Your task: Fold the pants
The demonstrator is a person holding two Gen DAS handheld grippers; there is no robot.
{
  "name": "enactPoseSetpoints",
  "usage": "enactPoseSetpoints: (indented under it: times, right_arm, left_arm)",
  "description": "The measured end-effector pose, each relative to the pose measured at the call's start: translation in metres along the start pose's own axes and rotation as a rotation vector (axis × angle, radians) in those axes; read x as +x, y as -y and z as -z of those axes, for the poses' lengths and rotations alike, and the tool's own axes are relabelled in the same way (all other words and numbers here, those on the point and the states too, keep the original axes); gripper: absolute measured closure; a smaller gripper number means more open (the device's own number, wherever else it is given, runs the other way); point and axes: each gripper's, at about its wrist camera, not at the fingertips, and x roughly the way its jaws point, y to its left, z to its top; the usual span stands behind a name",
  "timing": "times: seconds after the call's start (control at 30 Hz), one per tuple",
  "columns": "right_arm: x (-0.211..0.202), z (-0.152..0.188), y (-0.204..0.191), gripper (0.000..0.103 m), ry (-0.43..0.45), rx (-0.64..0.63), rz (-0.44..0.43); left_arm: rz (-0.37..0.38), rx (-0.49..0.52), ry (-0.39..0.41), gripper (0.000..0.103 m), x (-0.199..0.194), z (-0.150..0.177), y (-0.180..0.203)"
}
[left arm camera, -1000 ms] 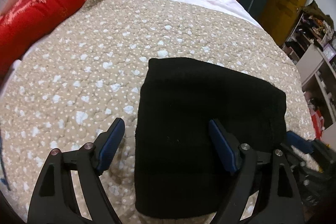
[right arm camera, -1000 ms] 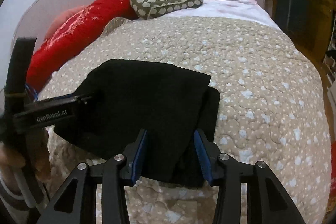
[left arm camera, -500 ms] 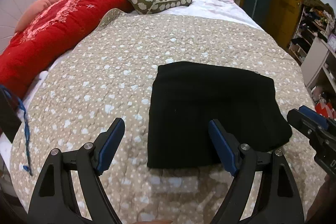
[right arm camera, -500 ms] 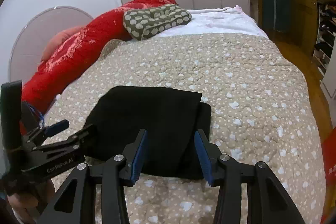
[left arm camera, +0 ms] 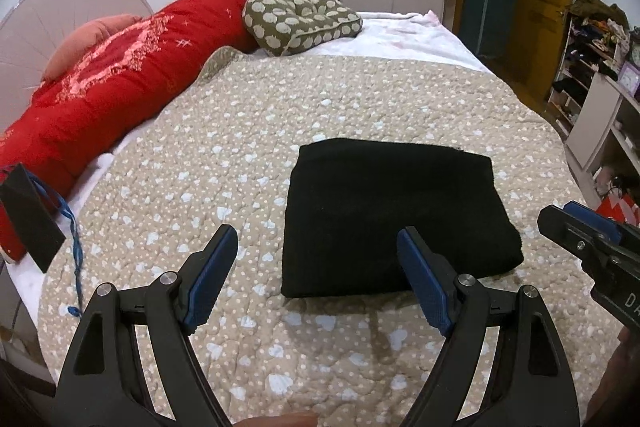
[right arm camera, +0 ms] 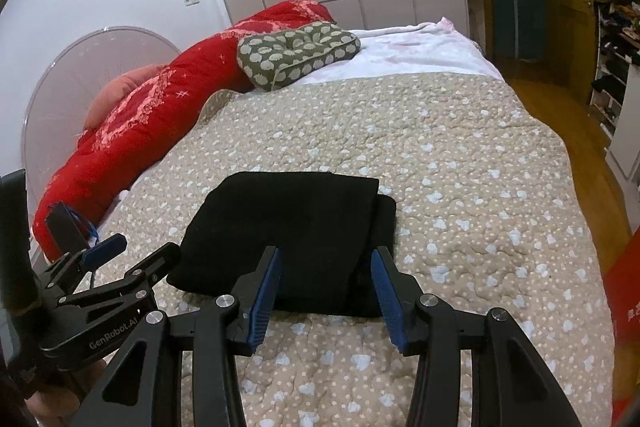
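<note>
Pants (left arm camera: 394,215), black and folded into a thick rectangle, lie flat on the beige spotted quilt (left arm camera: 248,131) of the bed, in the centre right of the left wrist view. We see our left hand-held gripper (left arm camera: 316,277) raised at the bottom of that frame, its blue pads spread wide and holding nothing. Our right hand-held gripper (right arm camera: 326,287) sits low centre in its own view, jaws apart, clear of the cloth. A red comforter (left arm camera: 120,75) runs along the upper left, with a green spotted cushion (left arm camera: 300,17) just beside its far end.
</note>
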Motion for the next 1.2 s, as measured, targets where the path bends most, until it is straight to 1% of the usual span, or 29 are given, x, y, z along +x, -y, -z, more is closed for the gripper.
enactPoseSetpoints:
  times: [0.4, 1.2]
  right_arm:
    - [-0.006, 0.002, -0.003, 0.057, -0.01, -0.014, -0.004]
    - [0.0, 0.003, -0.005, 0.057, -0.037, -0.019, -0.015]
  left_arm:
    - [0.01, -0.003, 0.031, 0.021, -0.015, -0.002, 0.004]
    - [0.012, -0.006, 0.015, 0.021, -0.012, 0.0, 0.002]
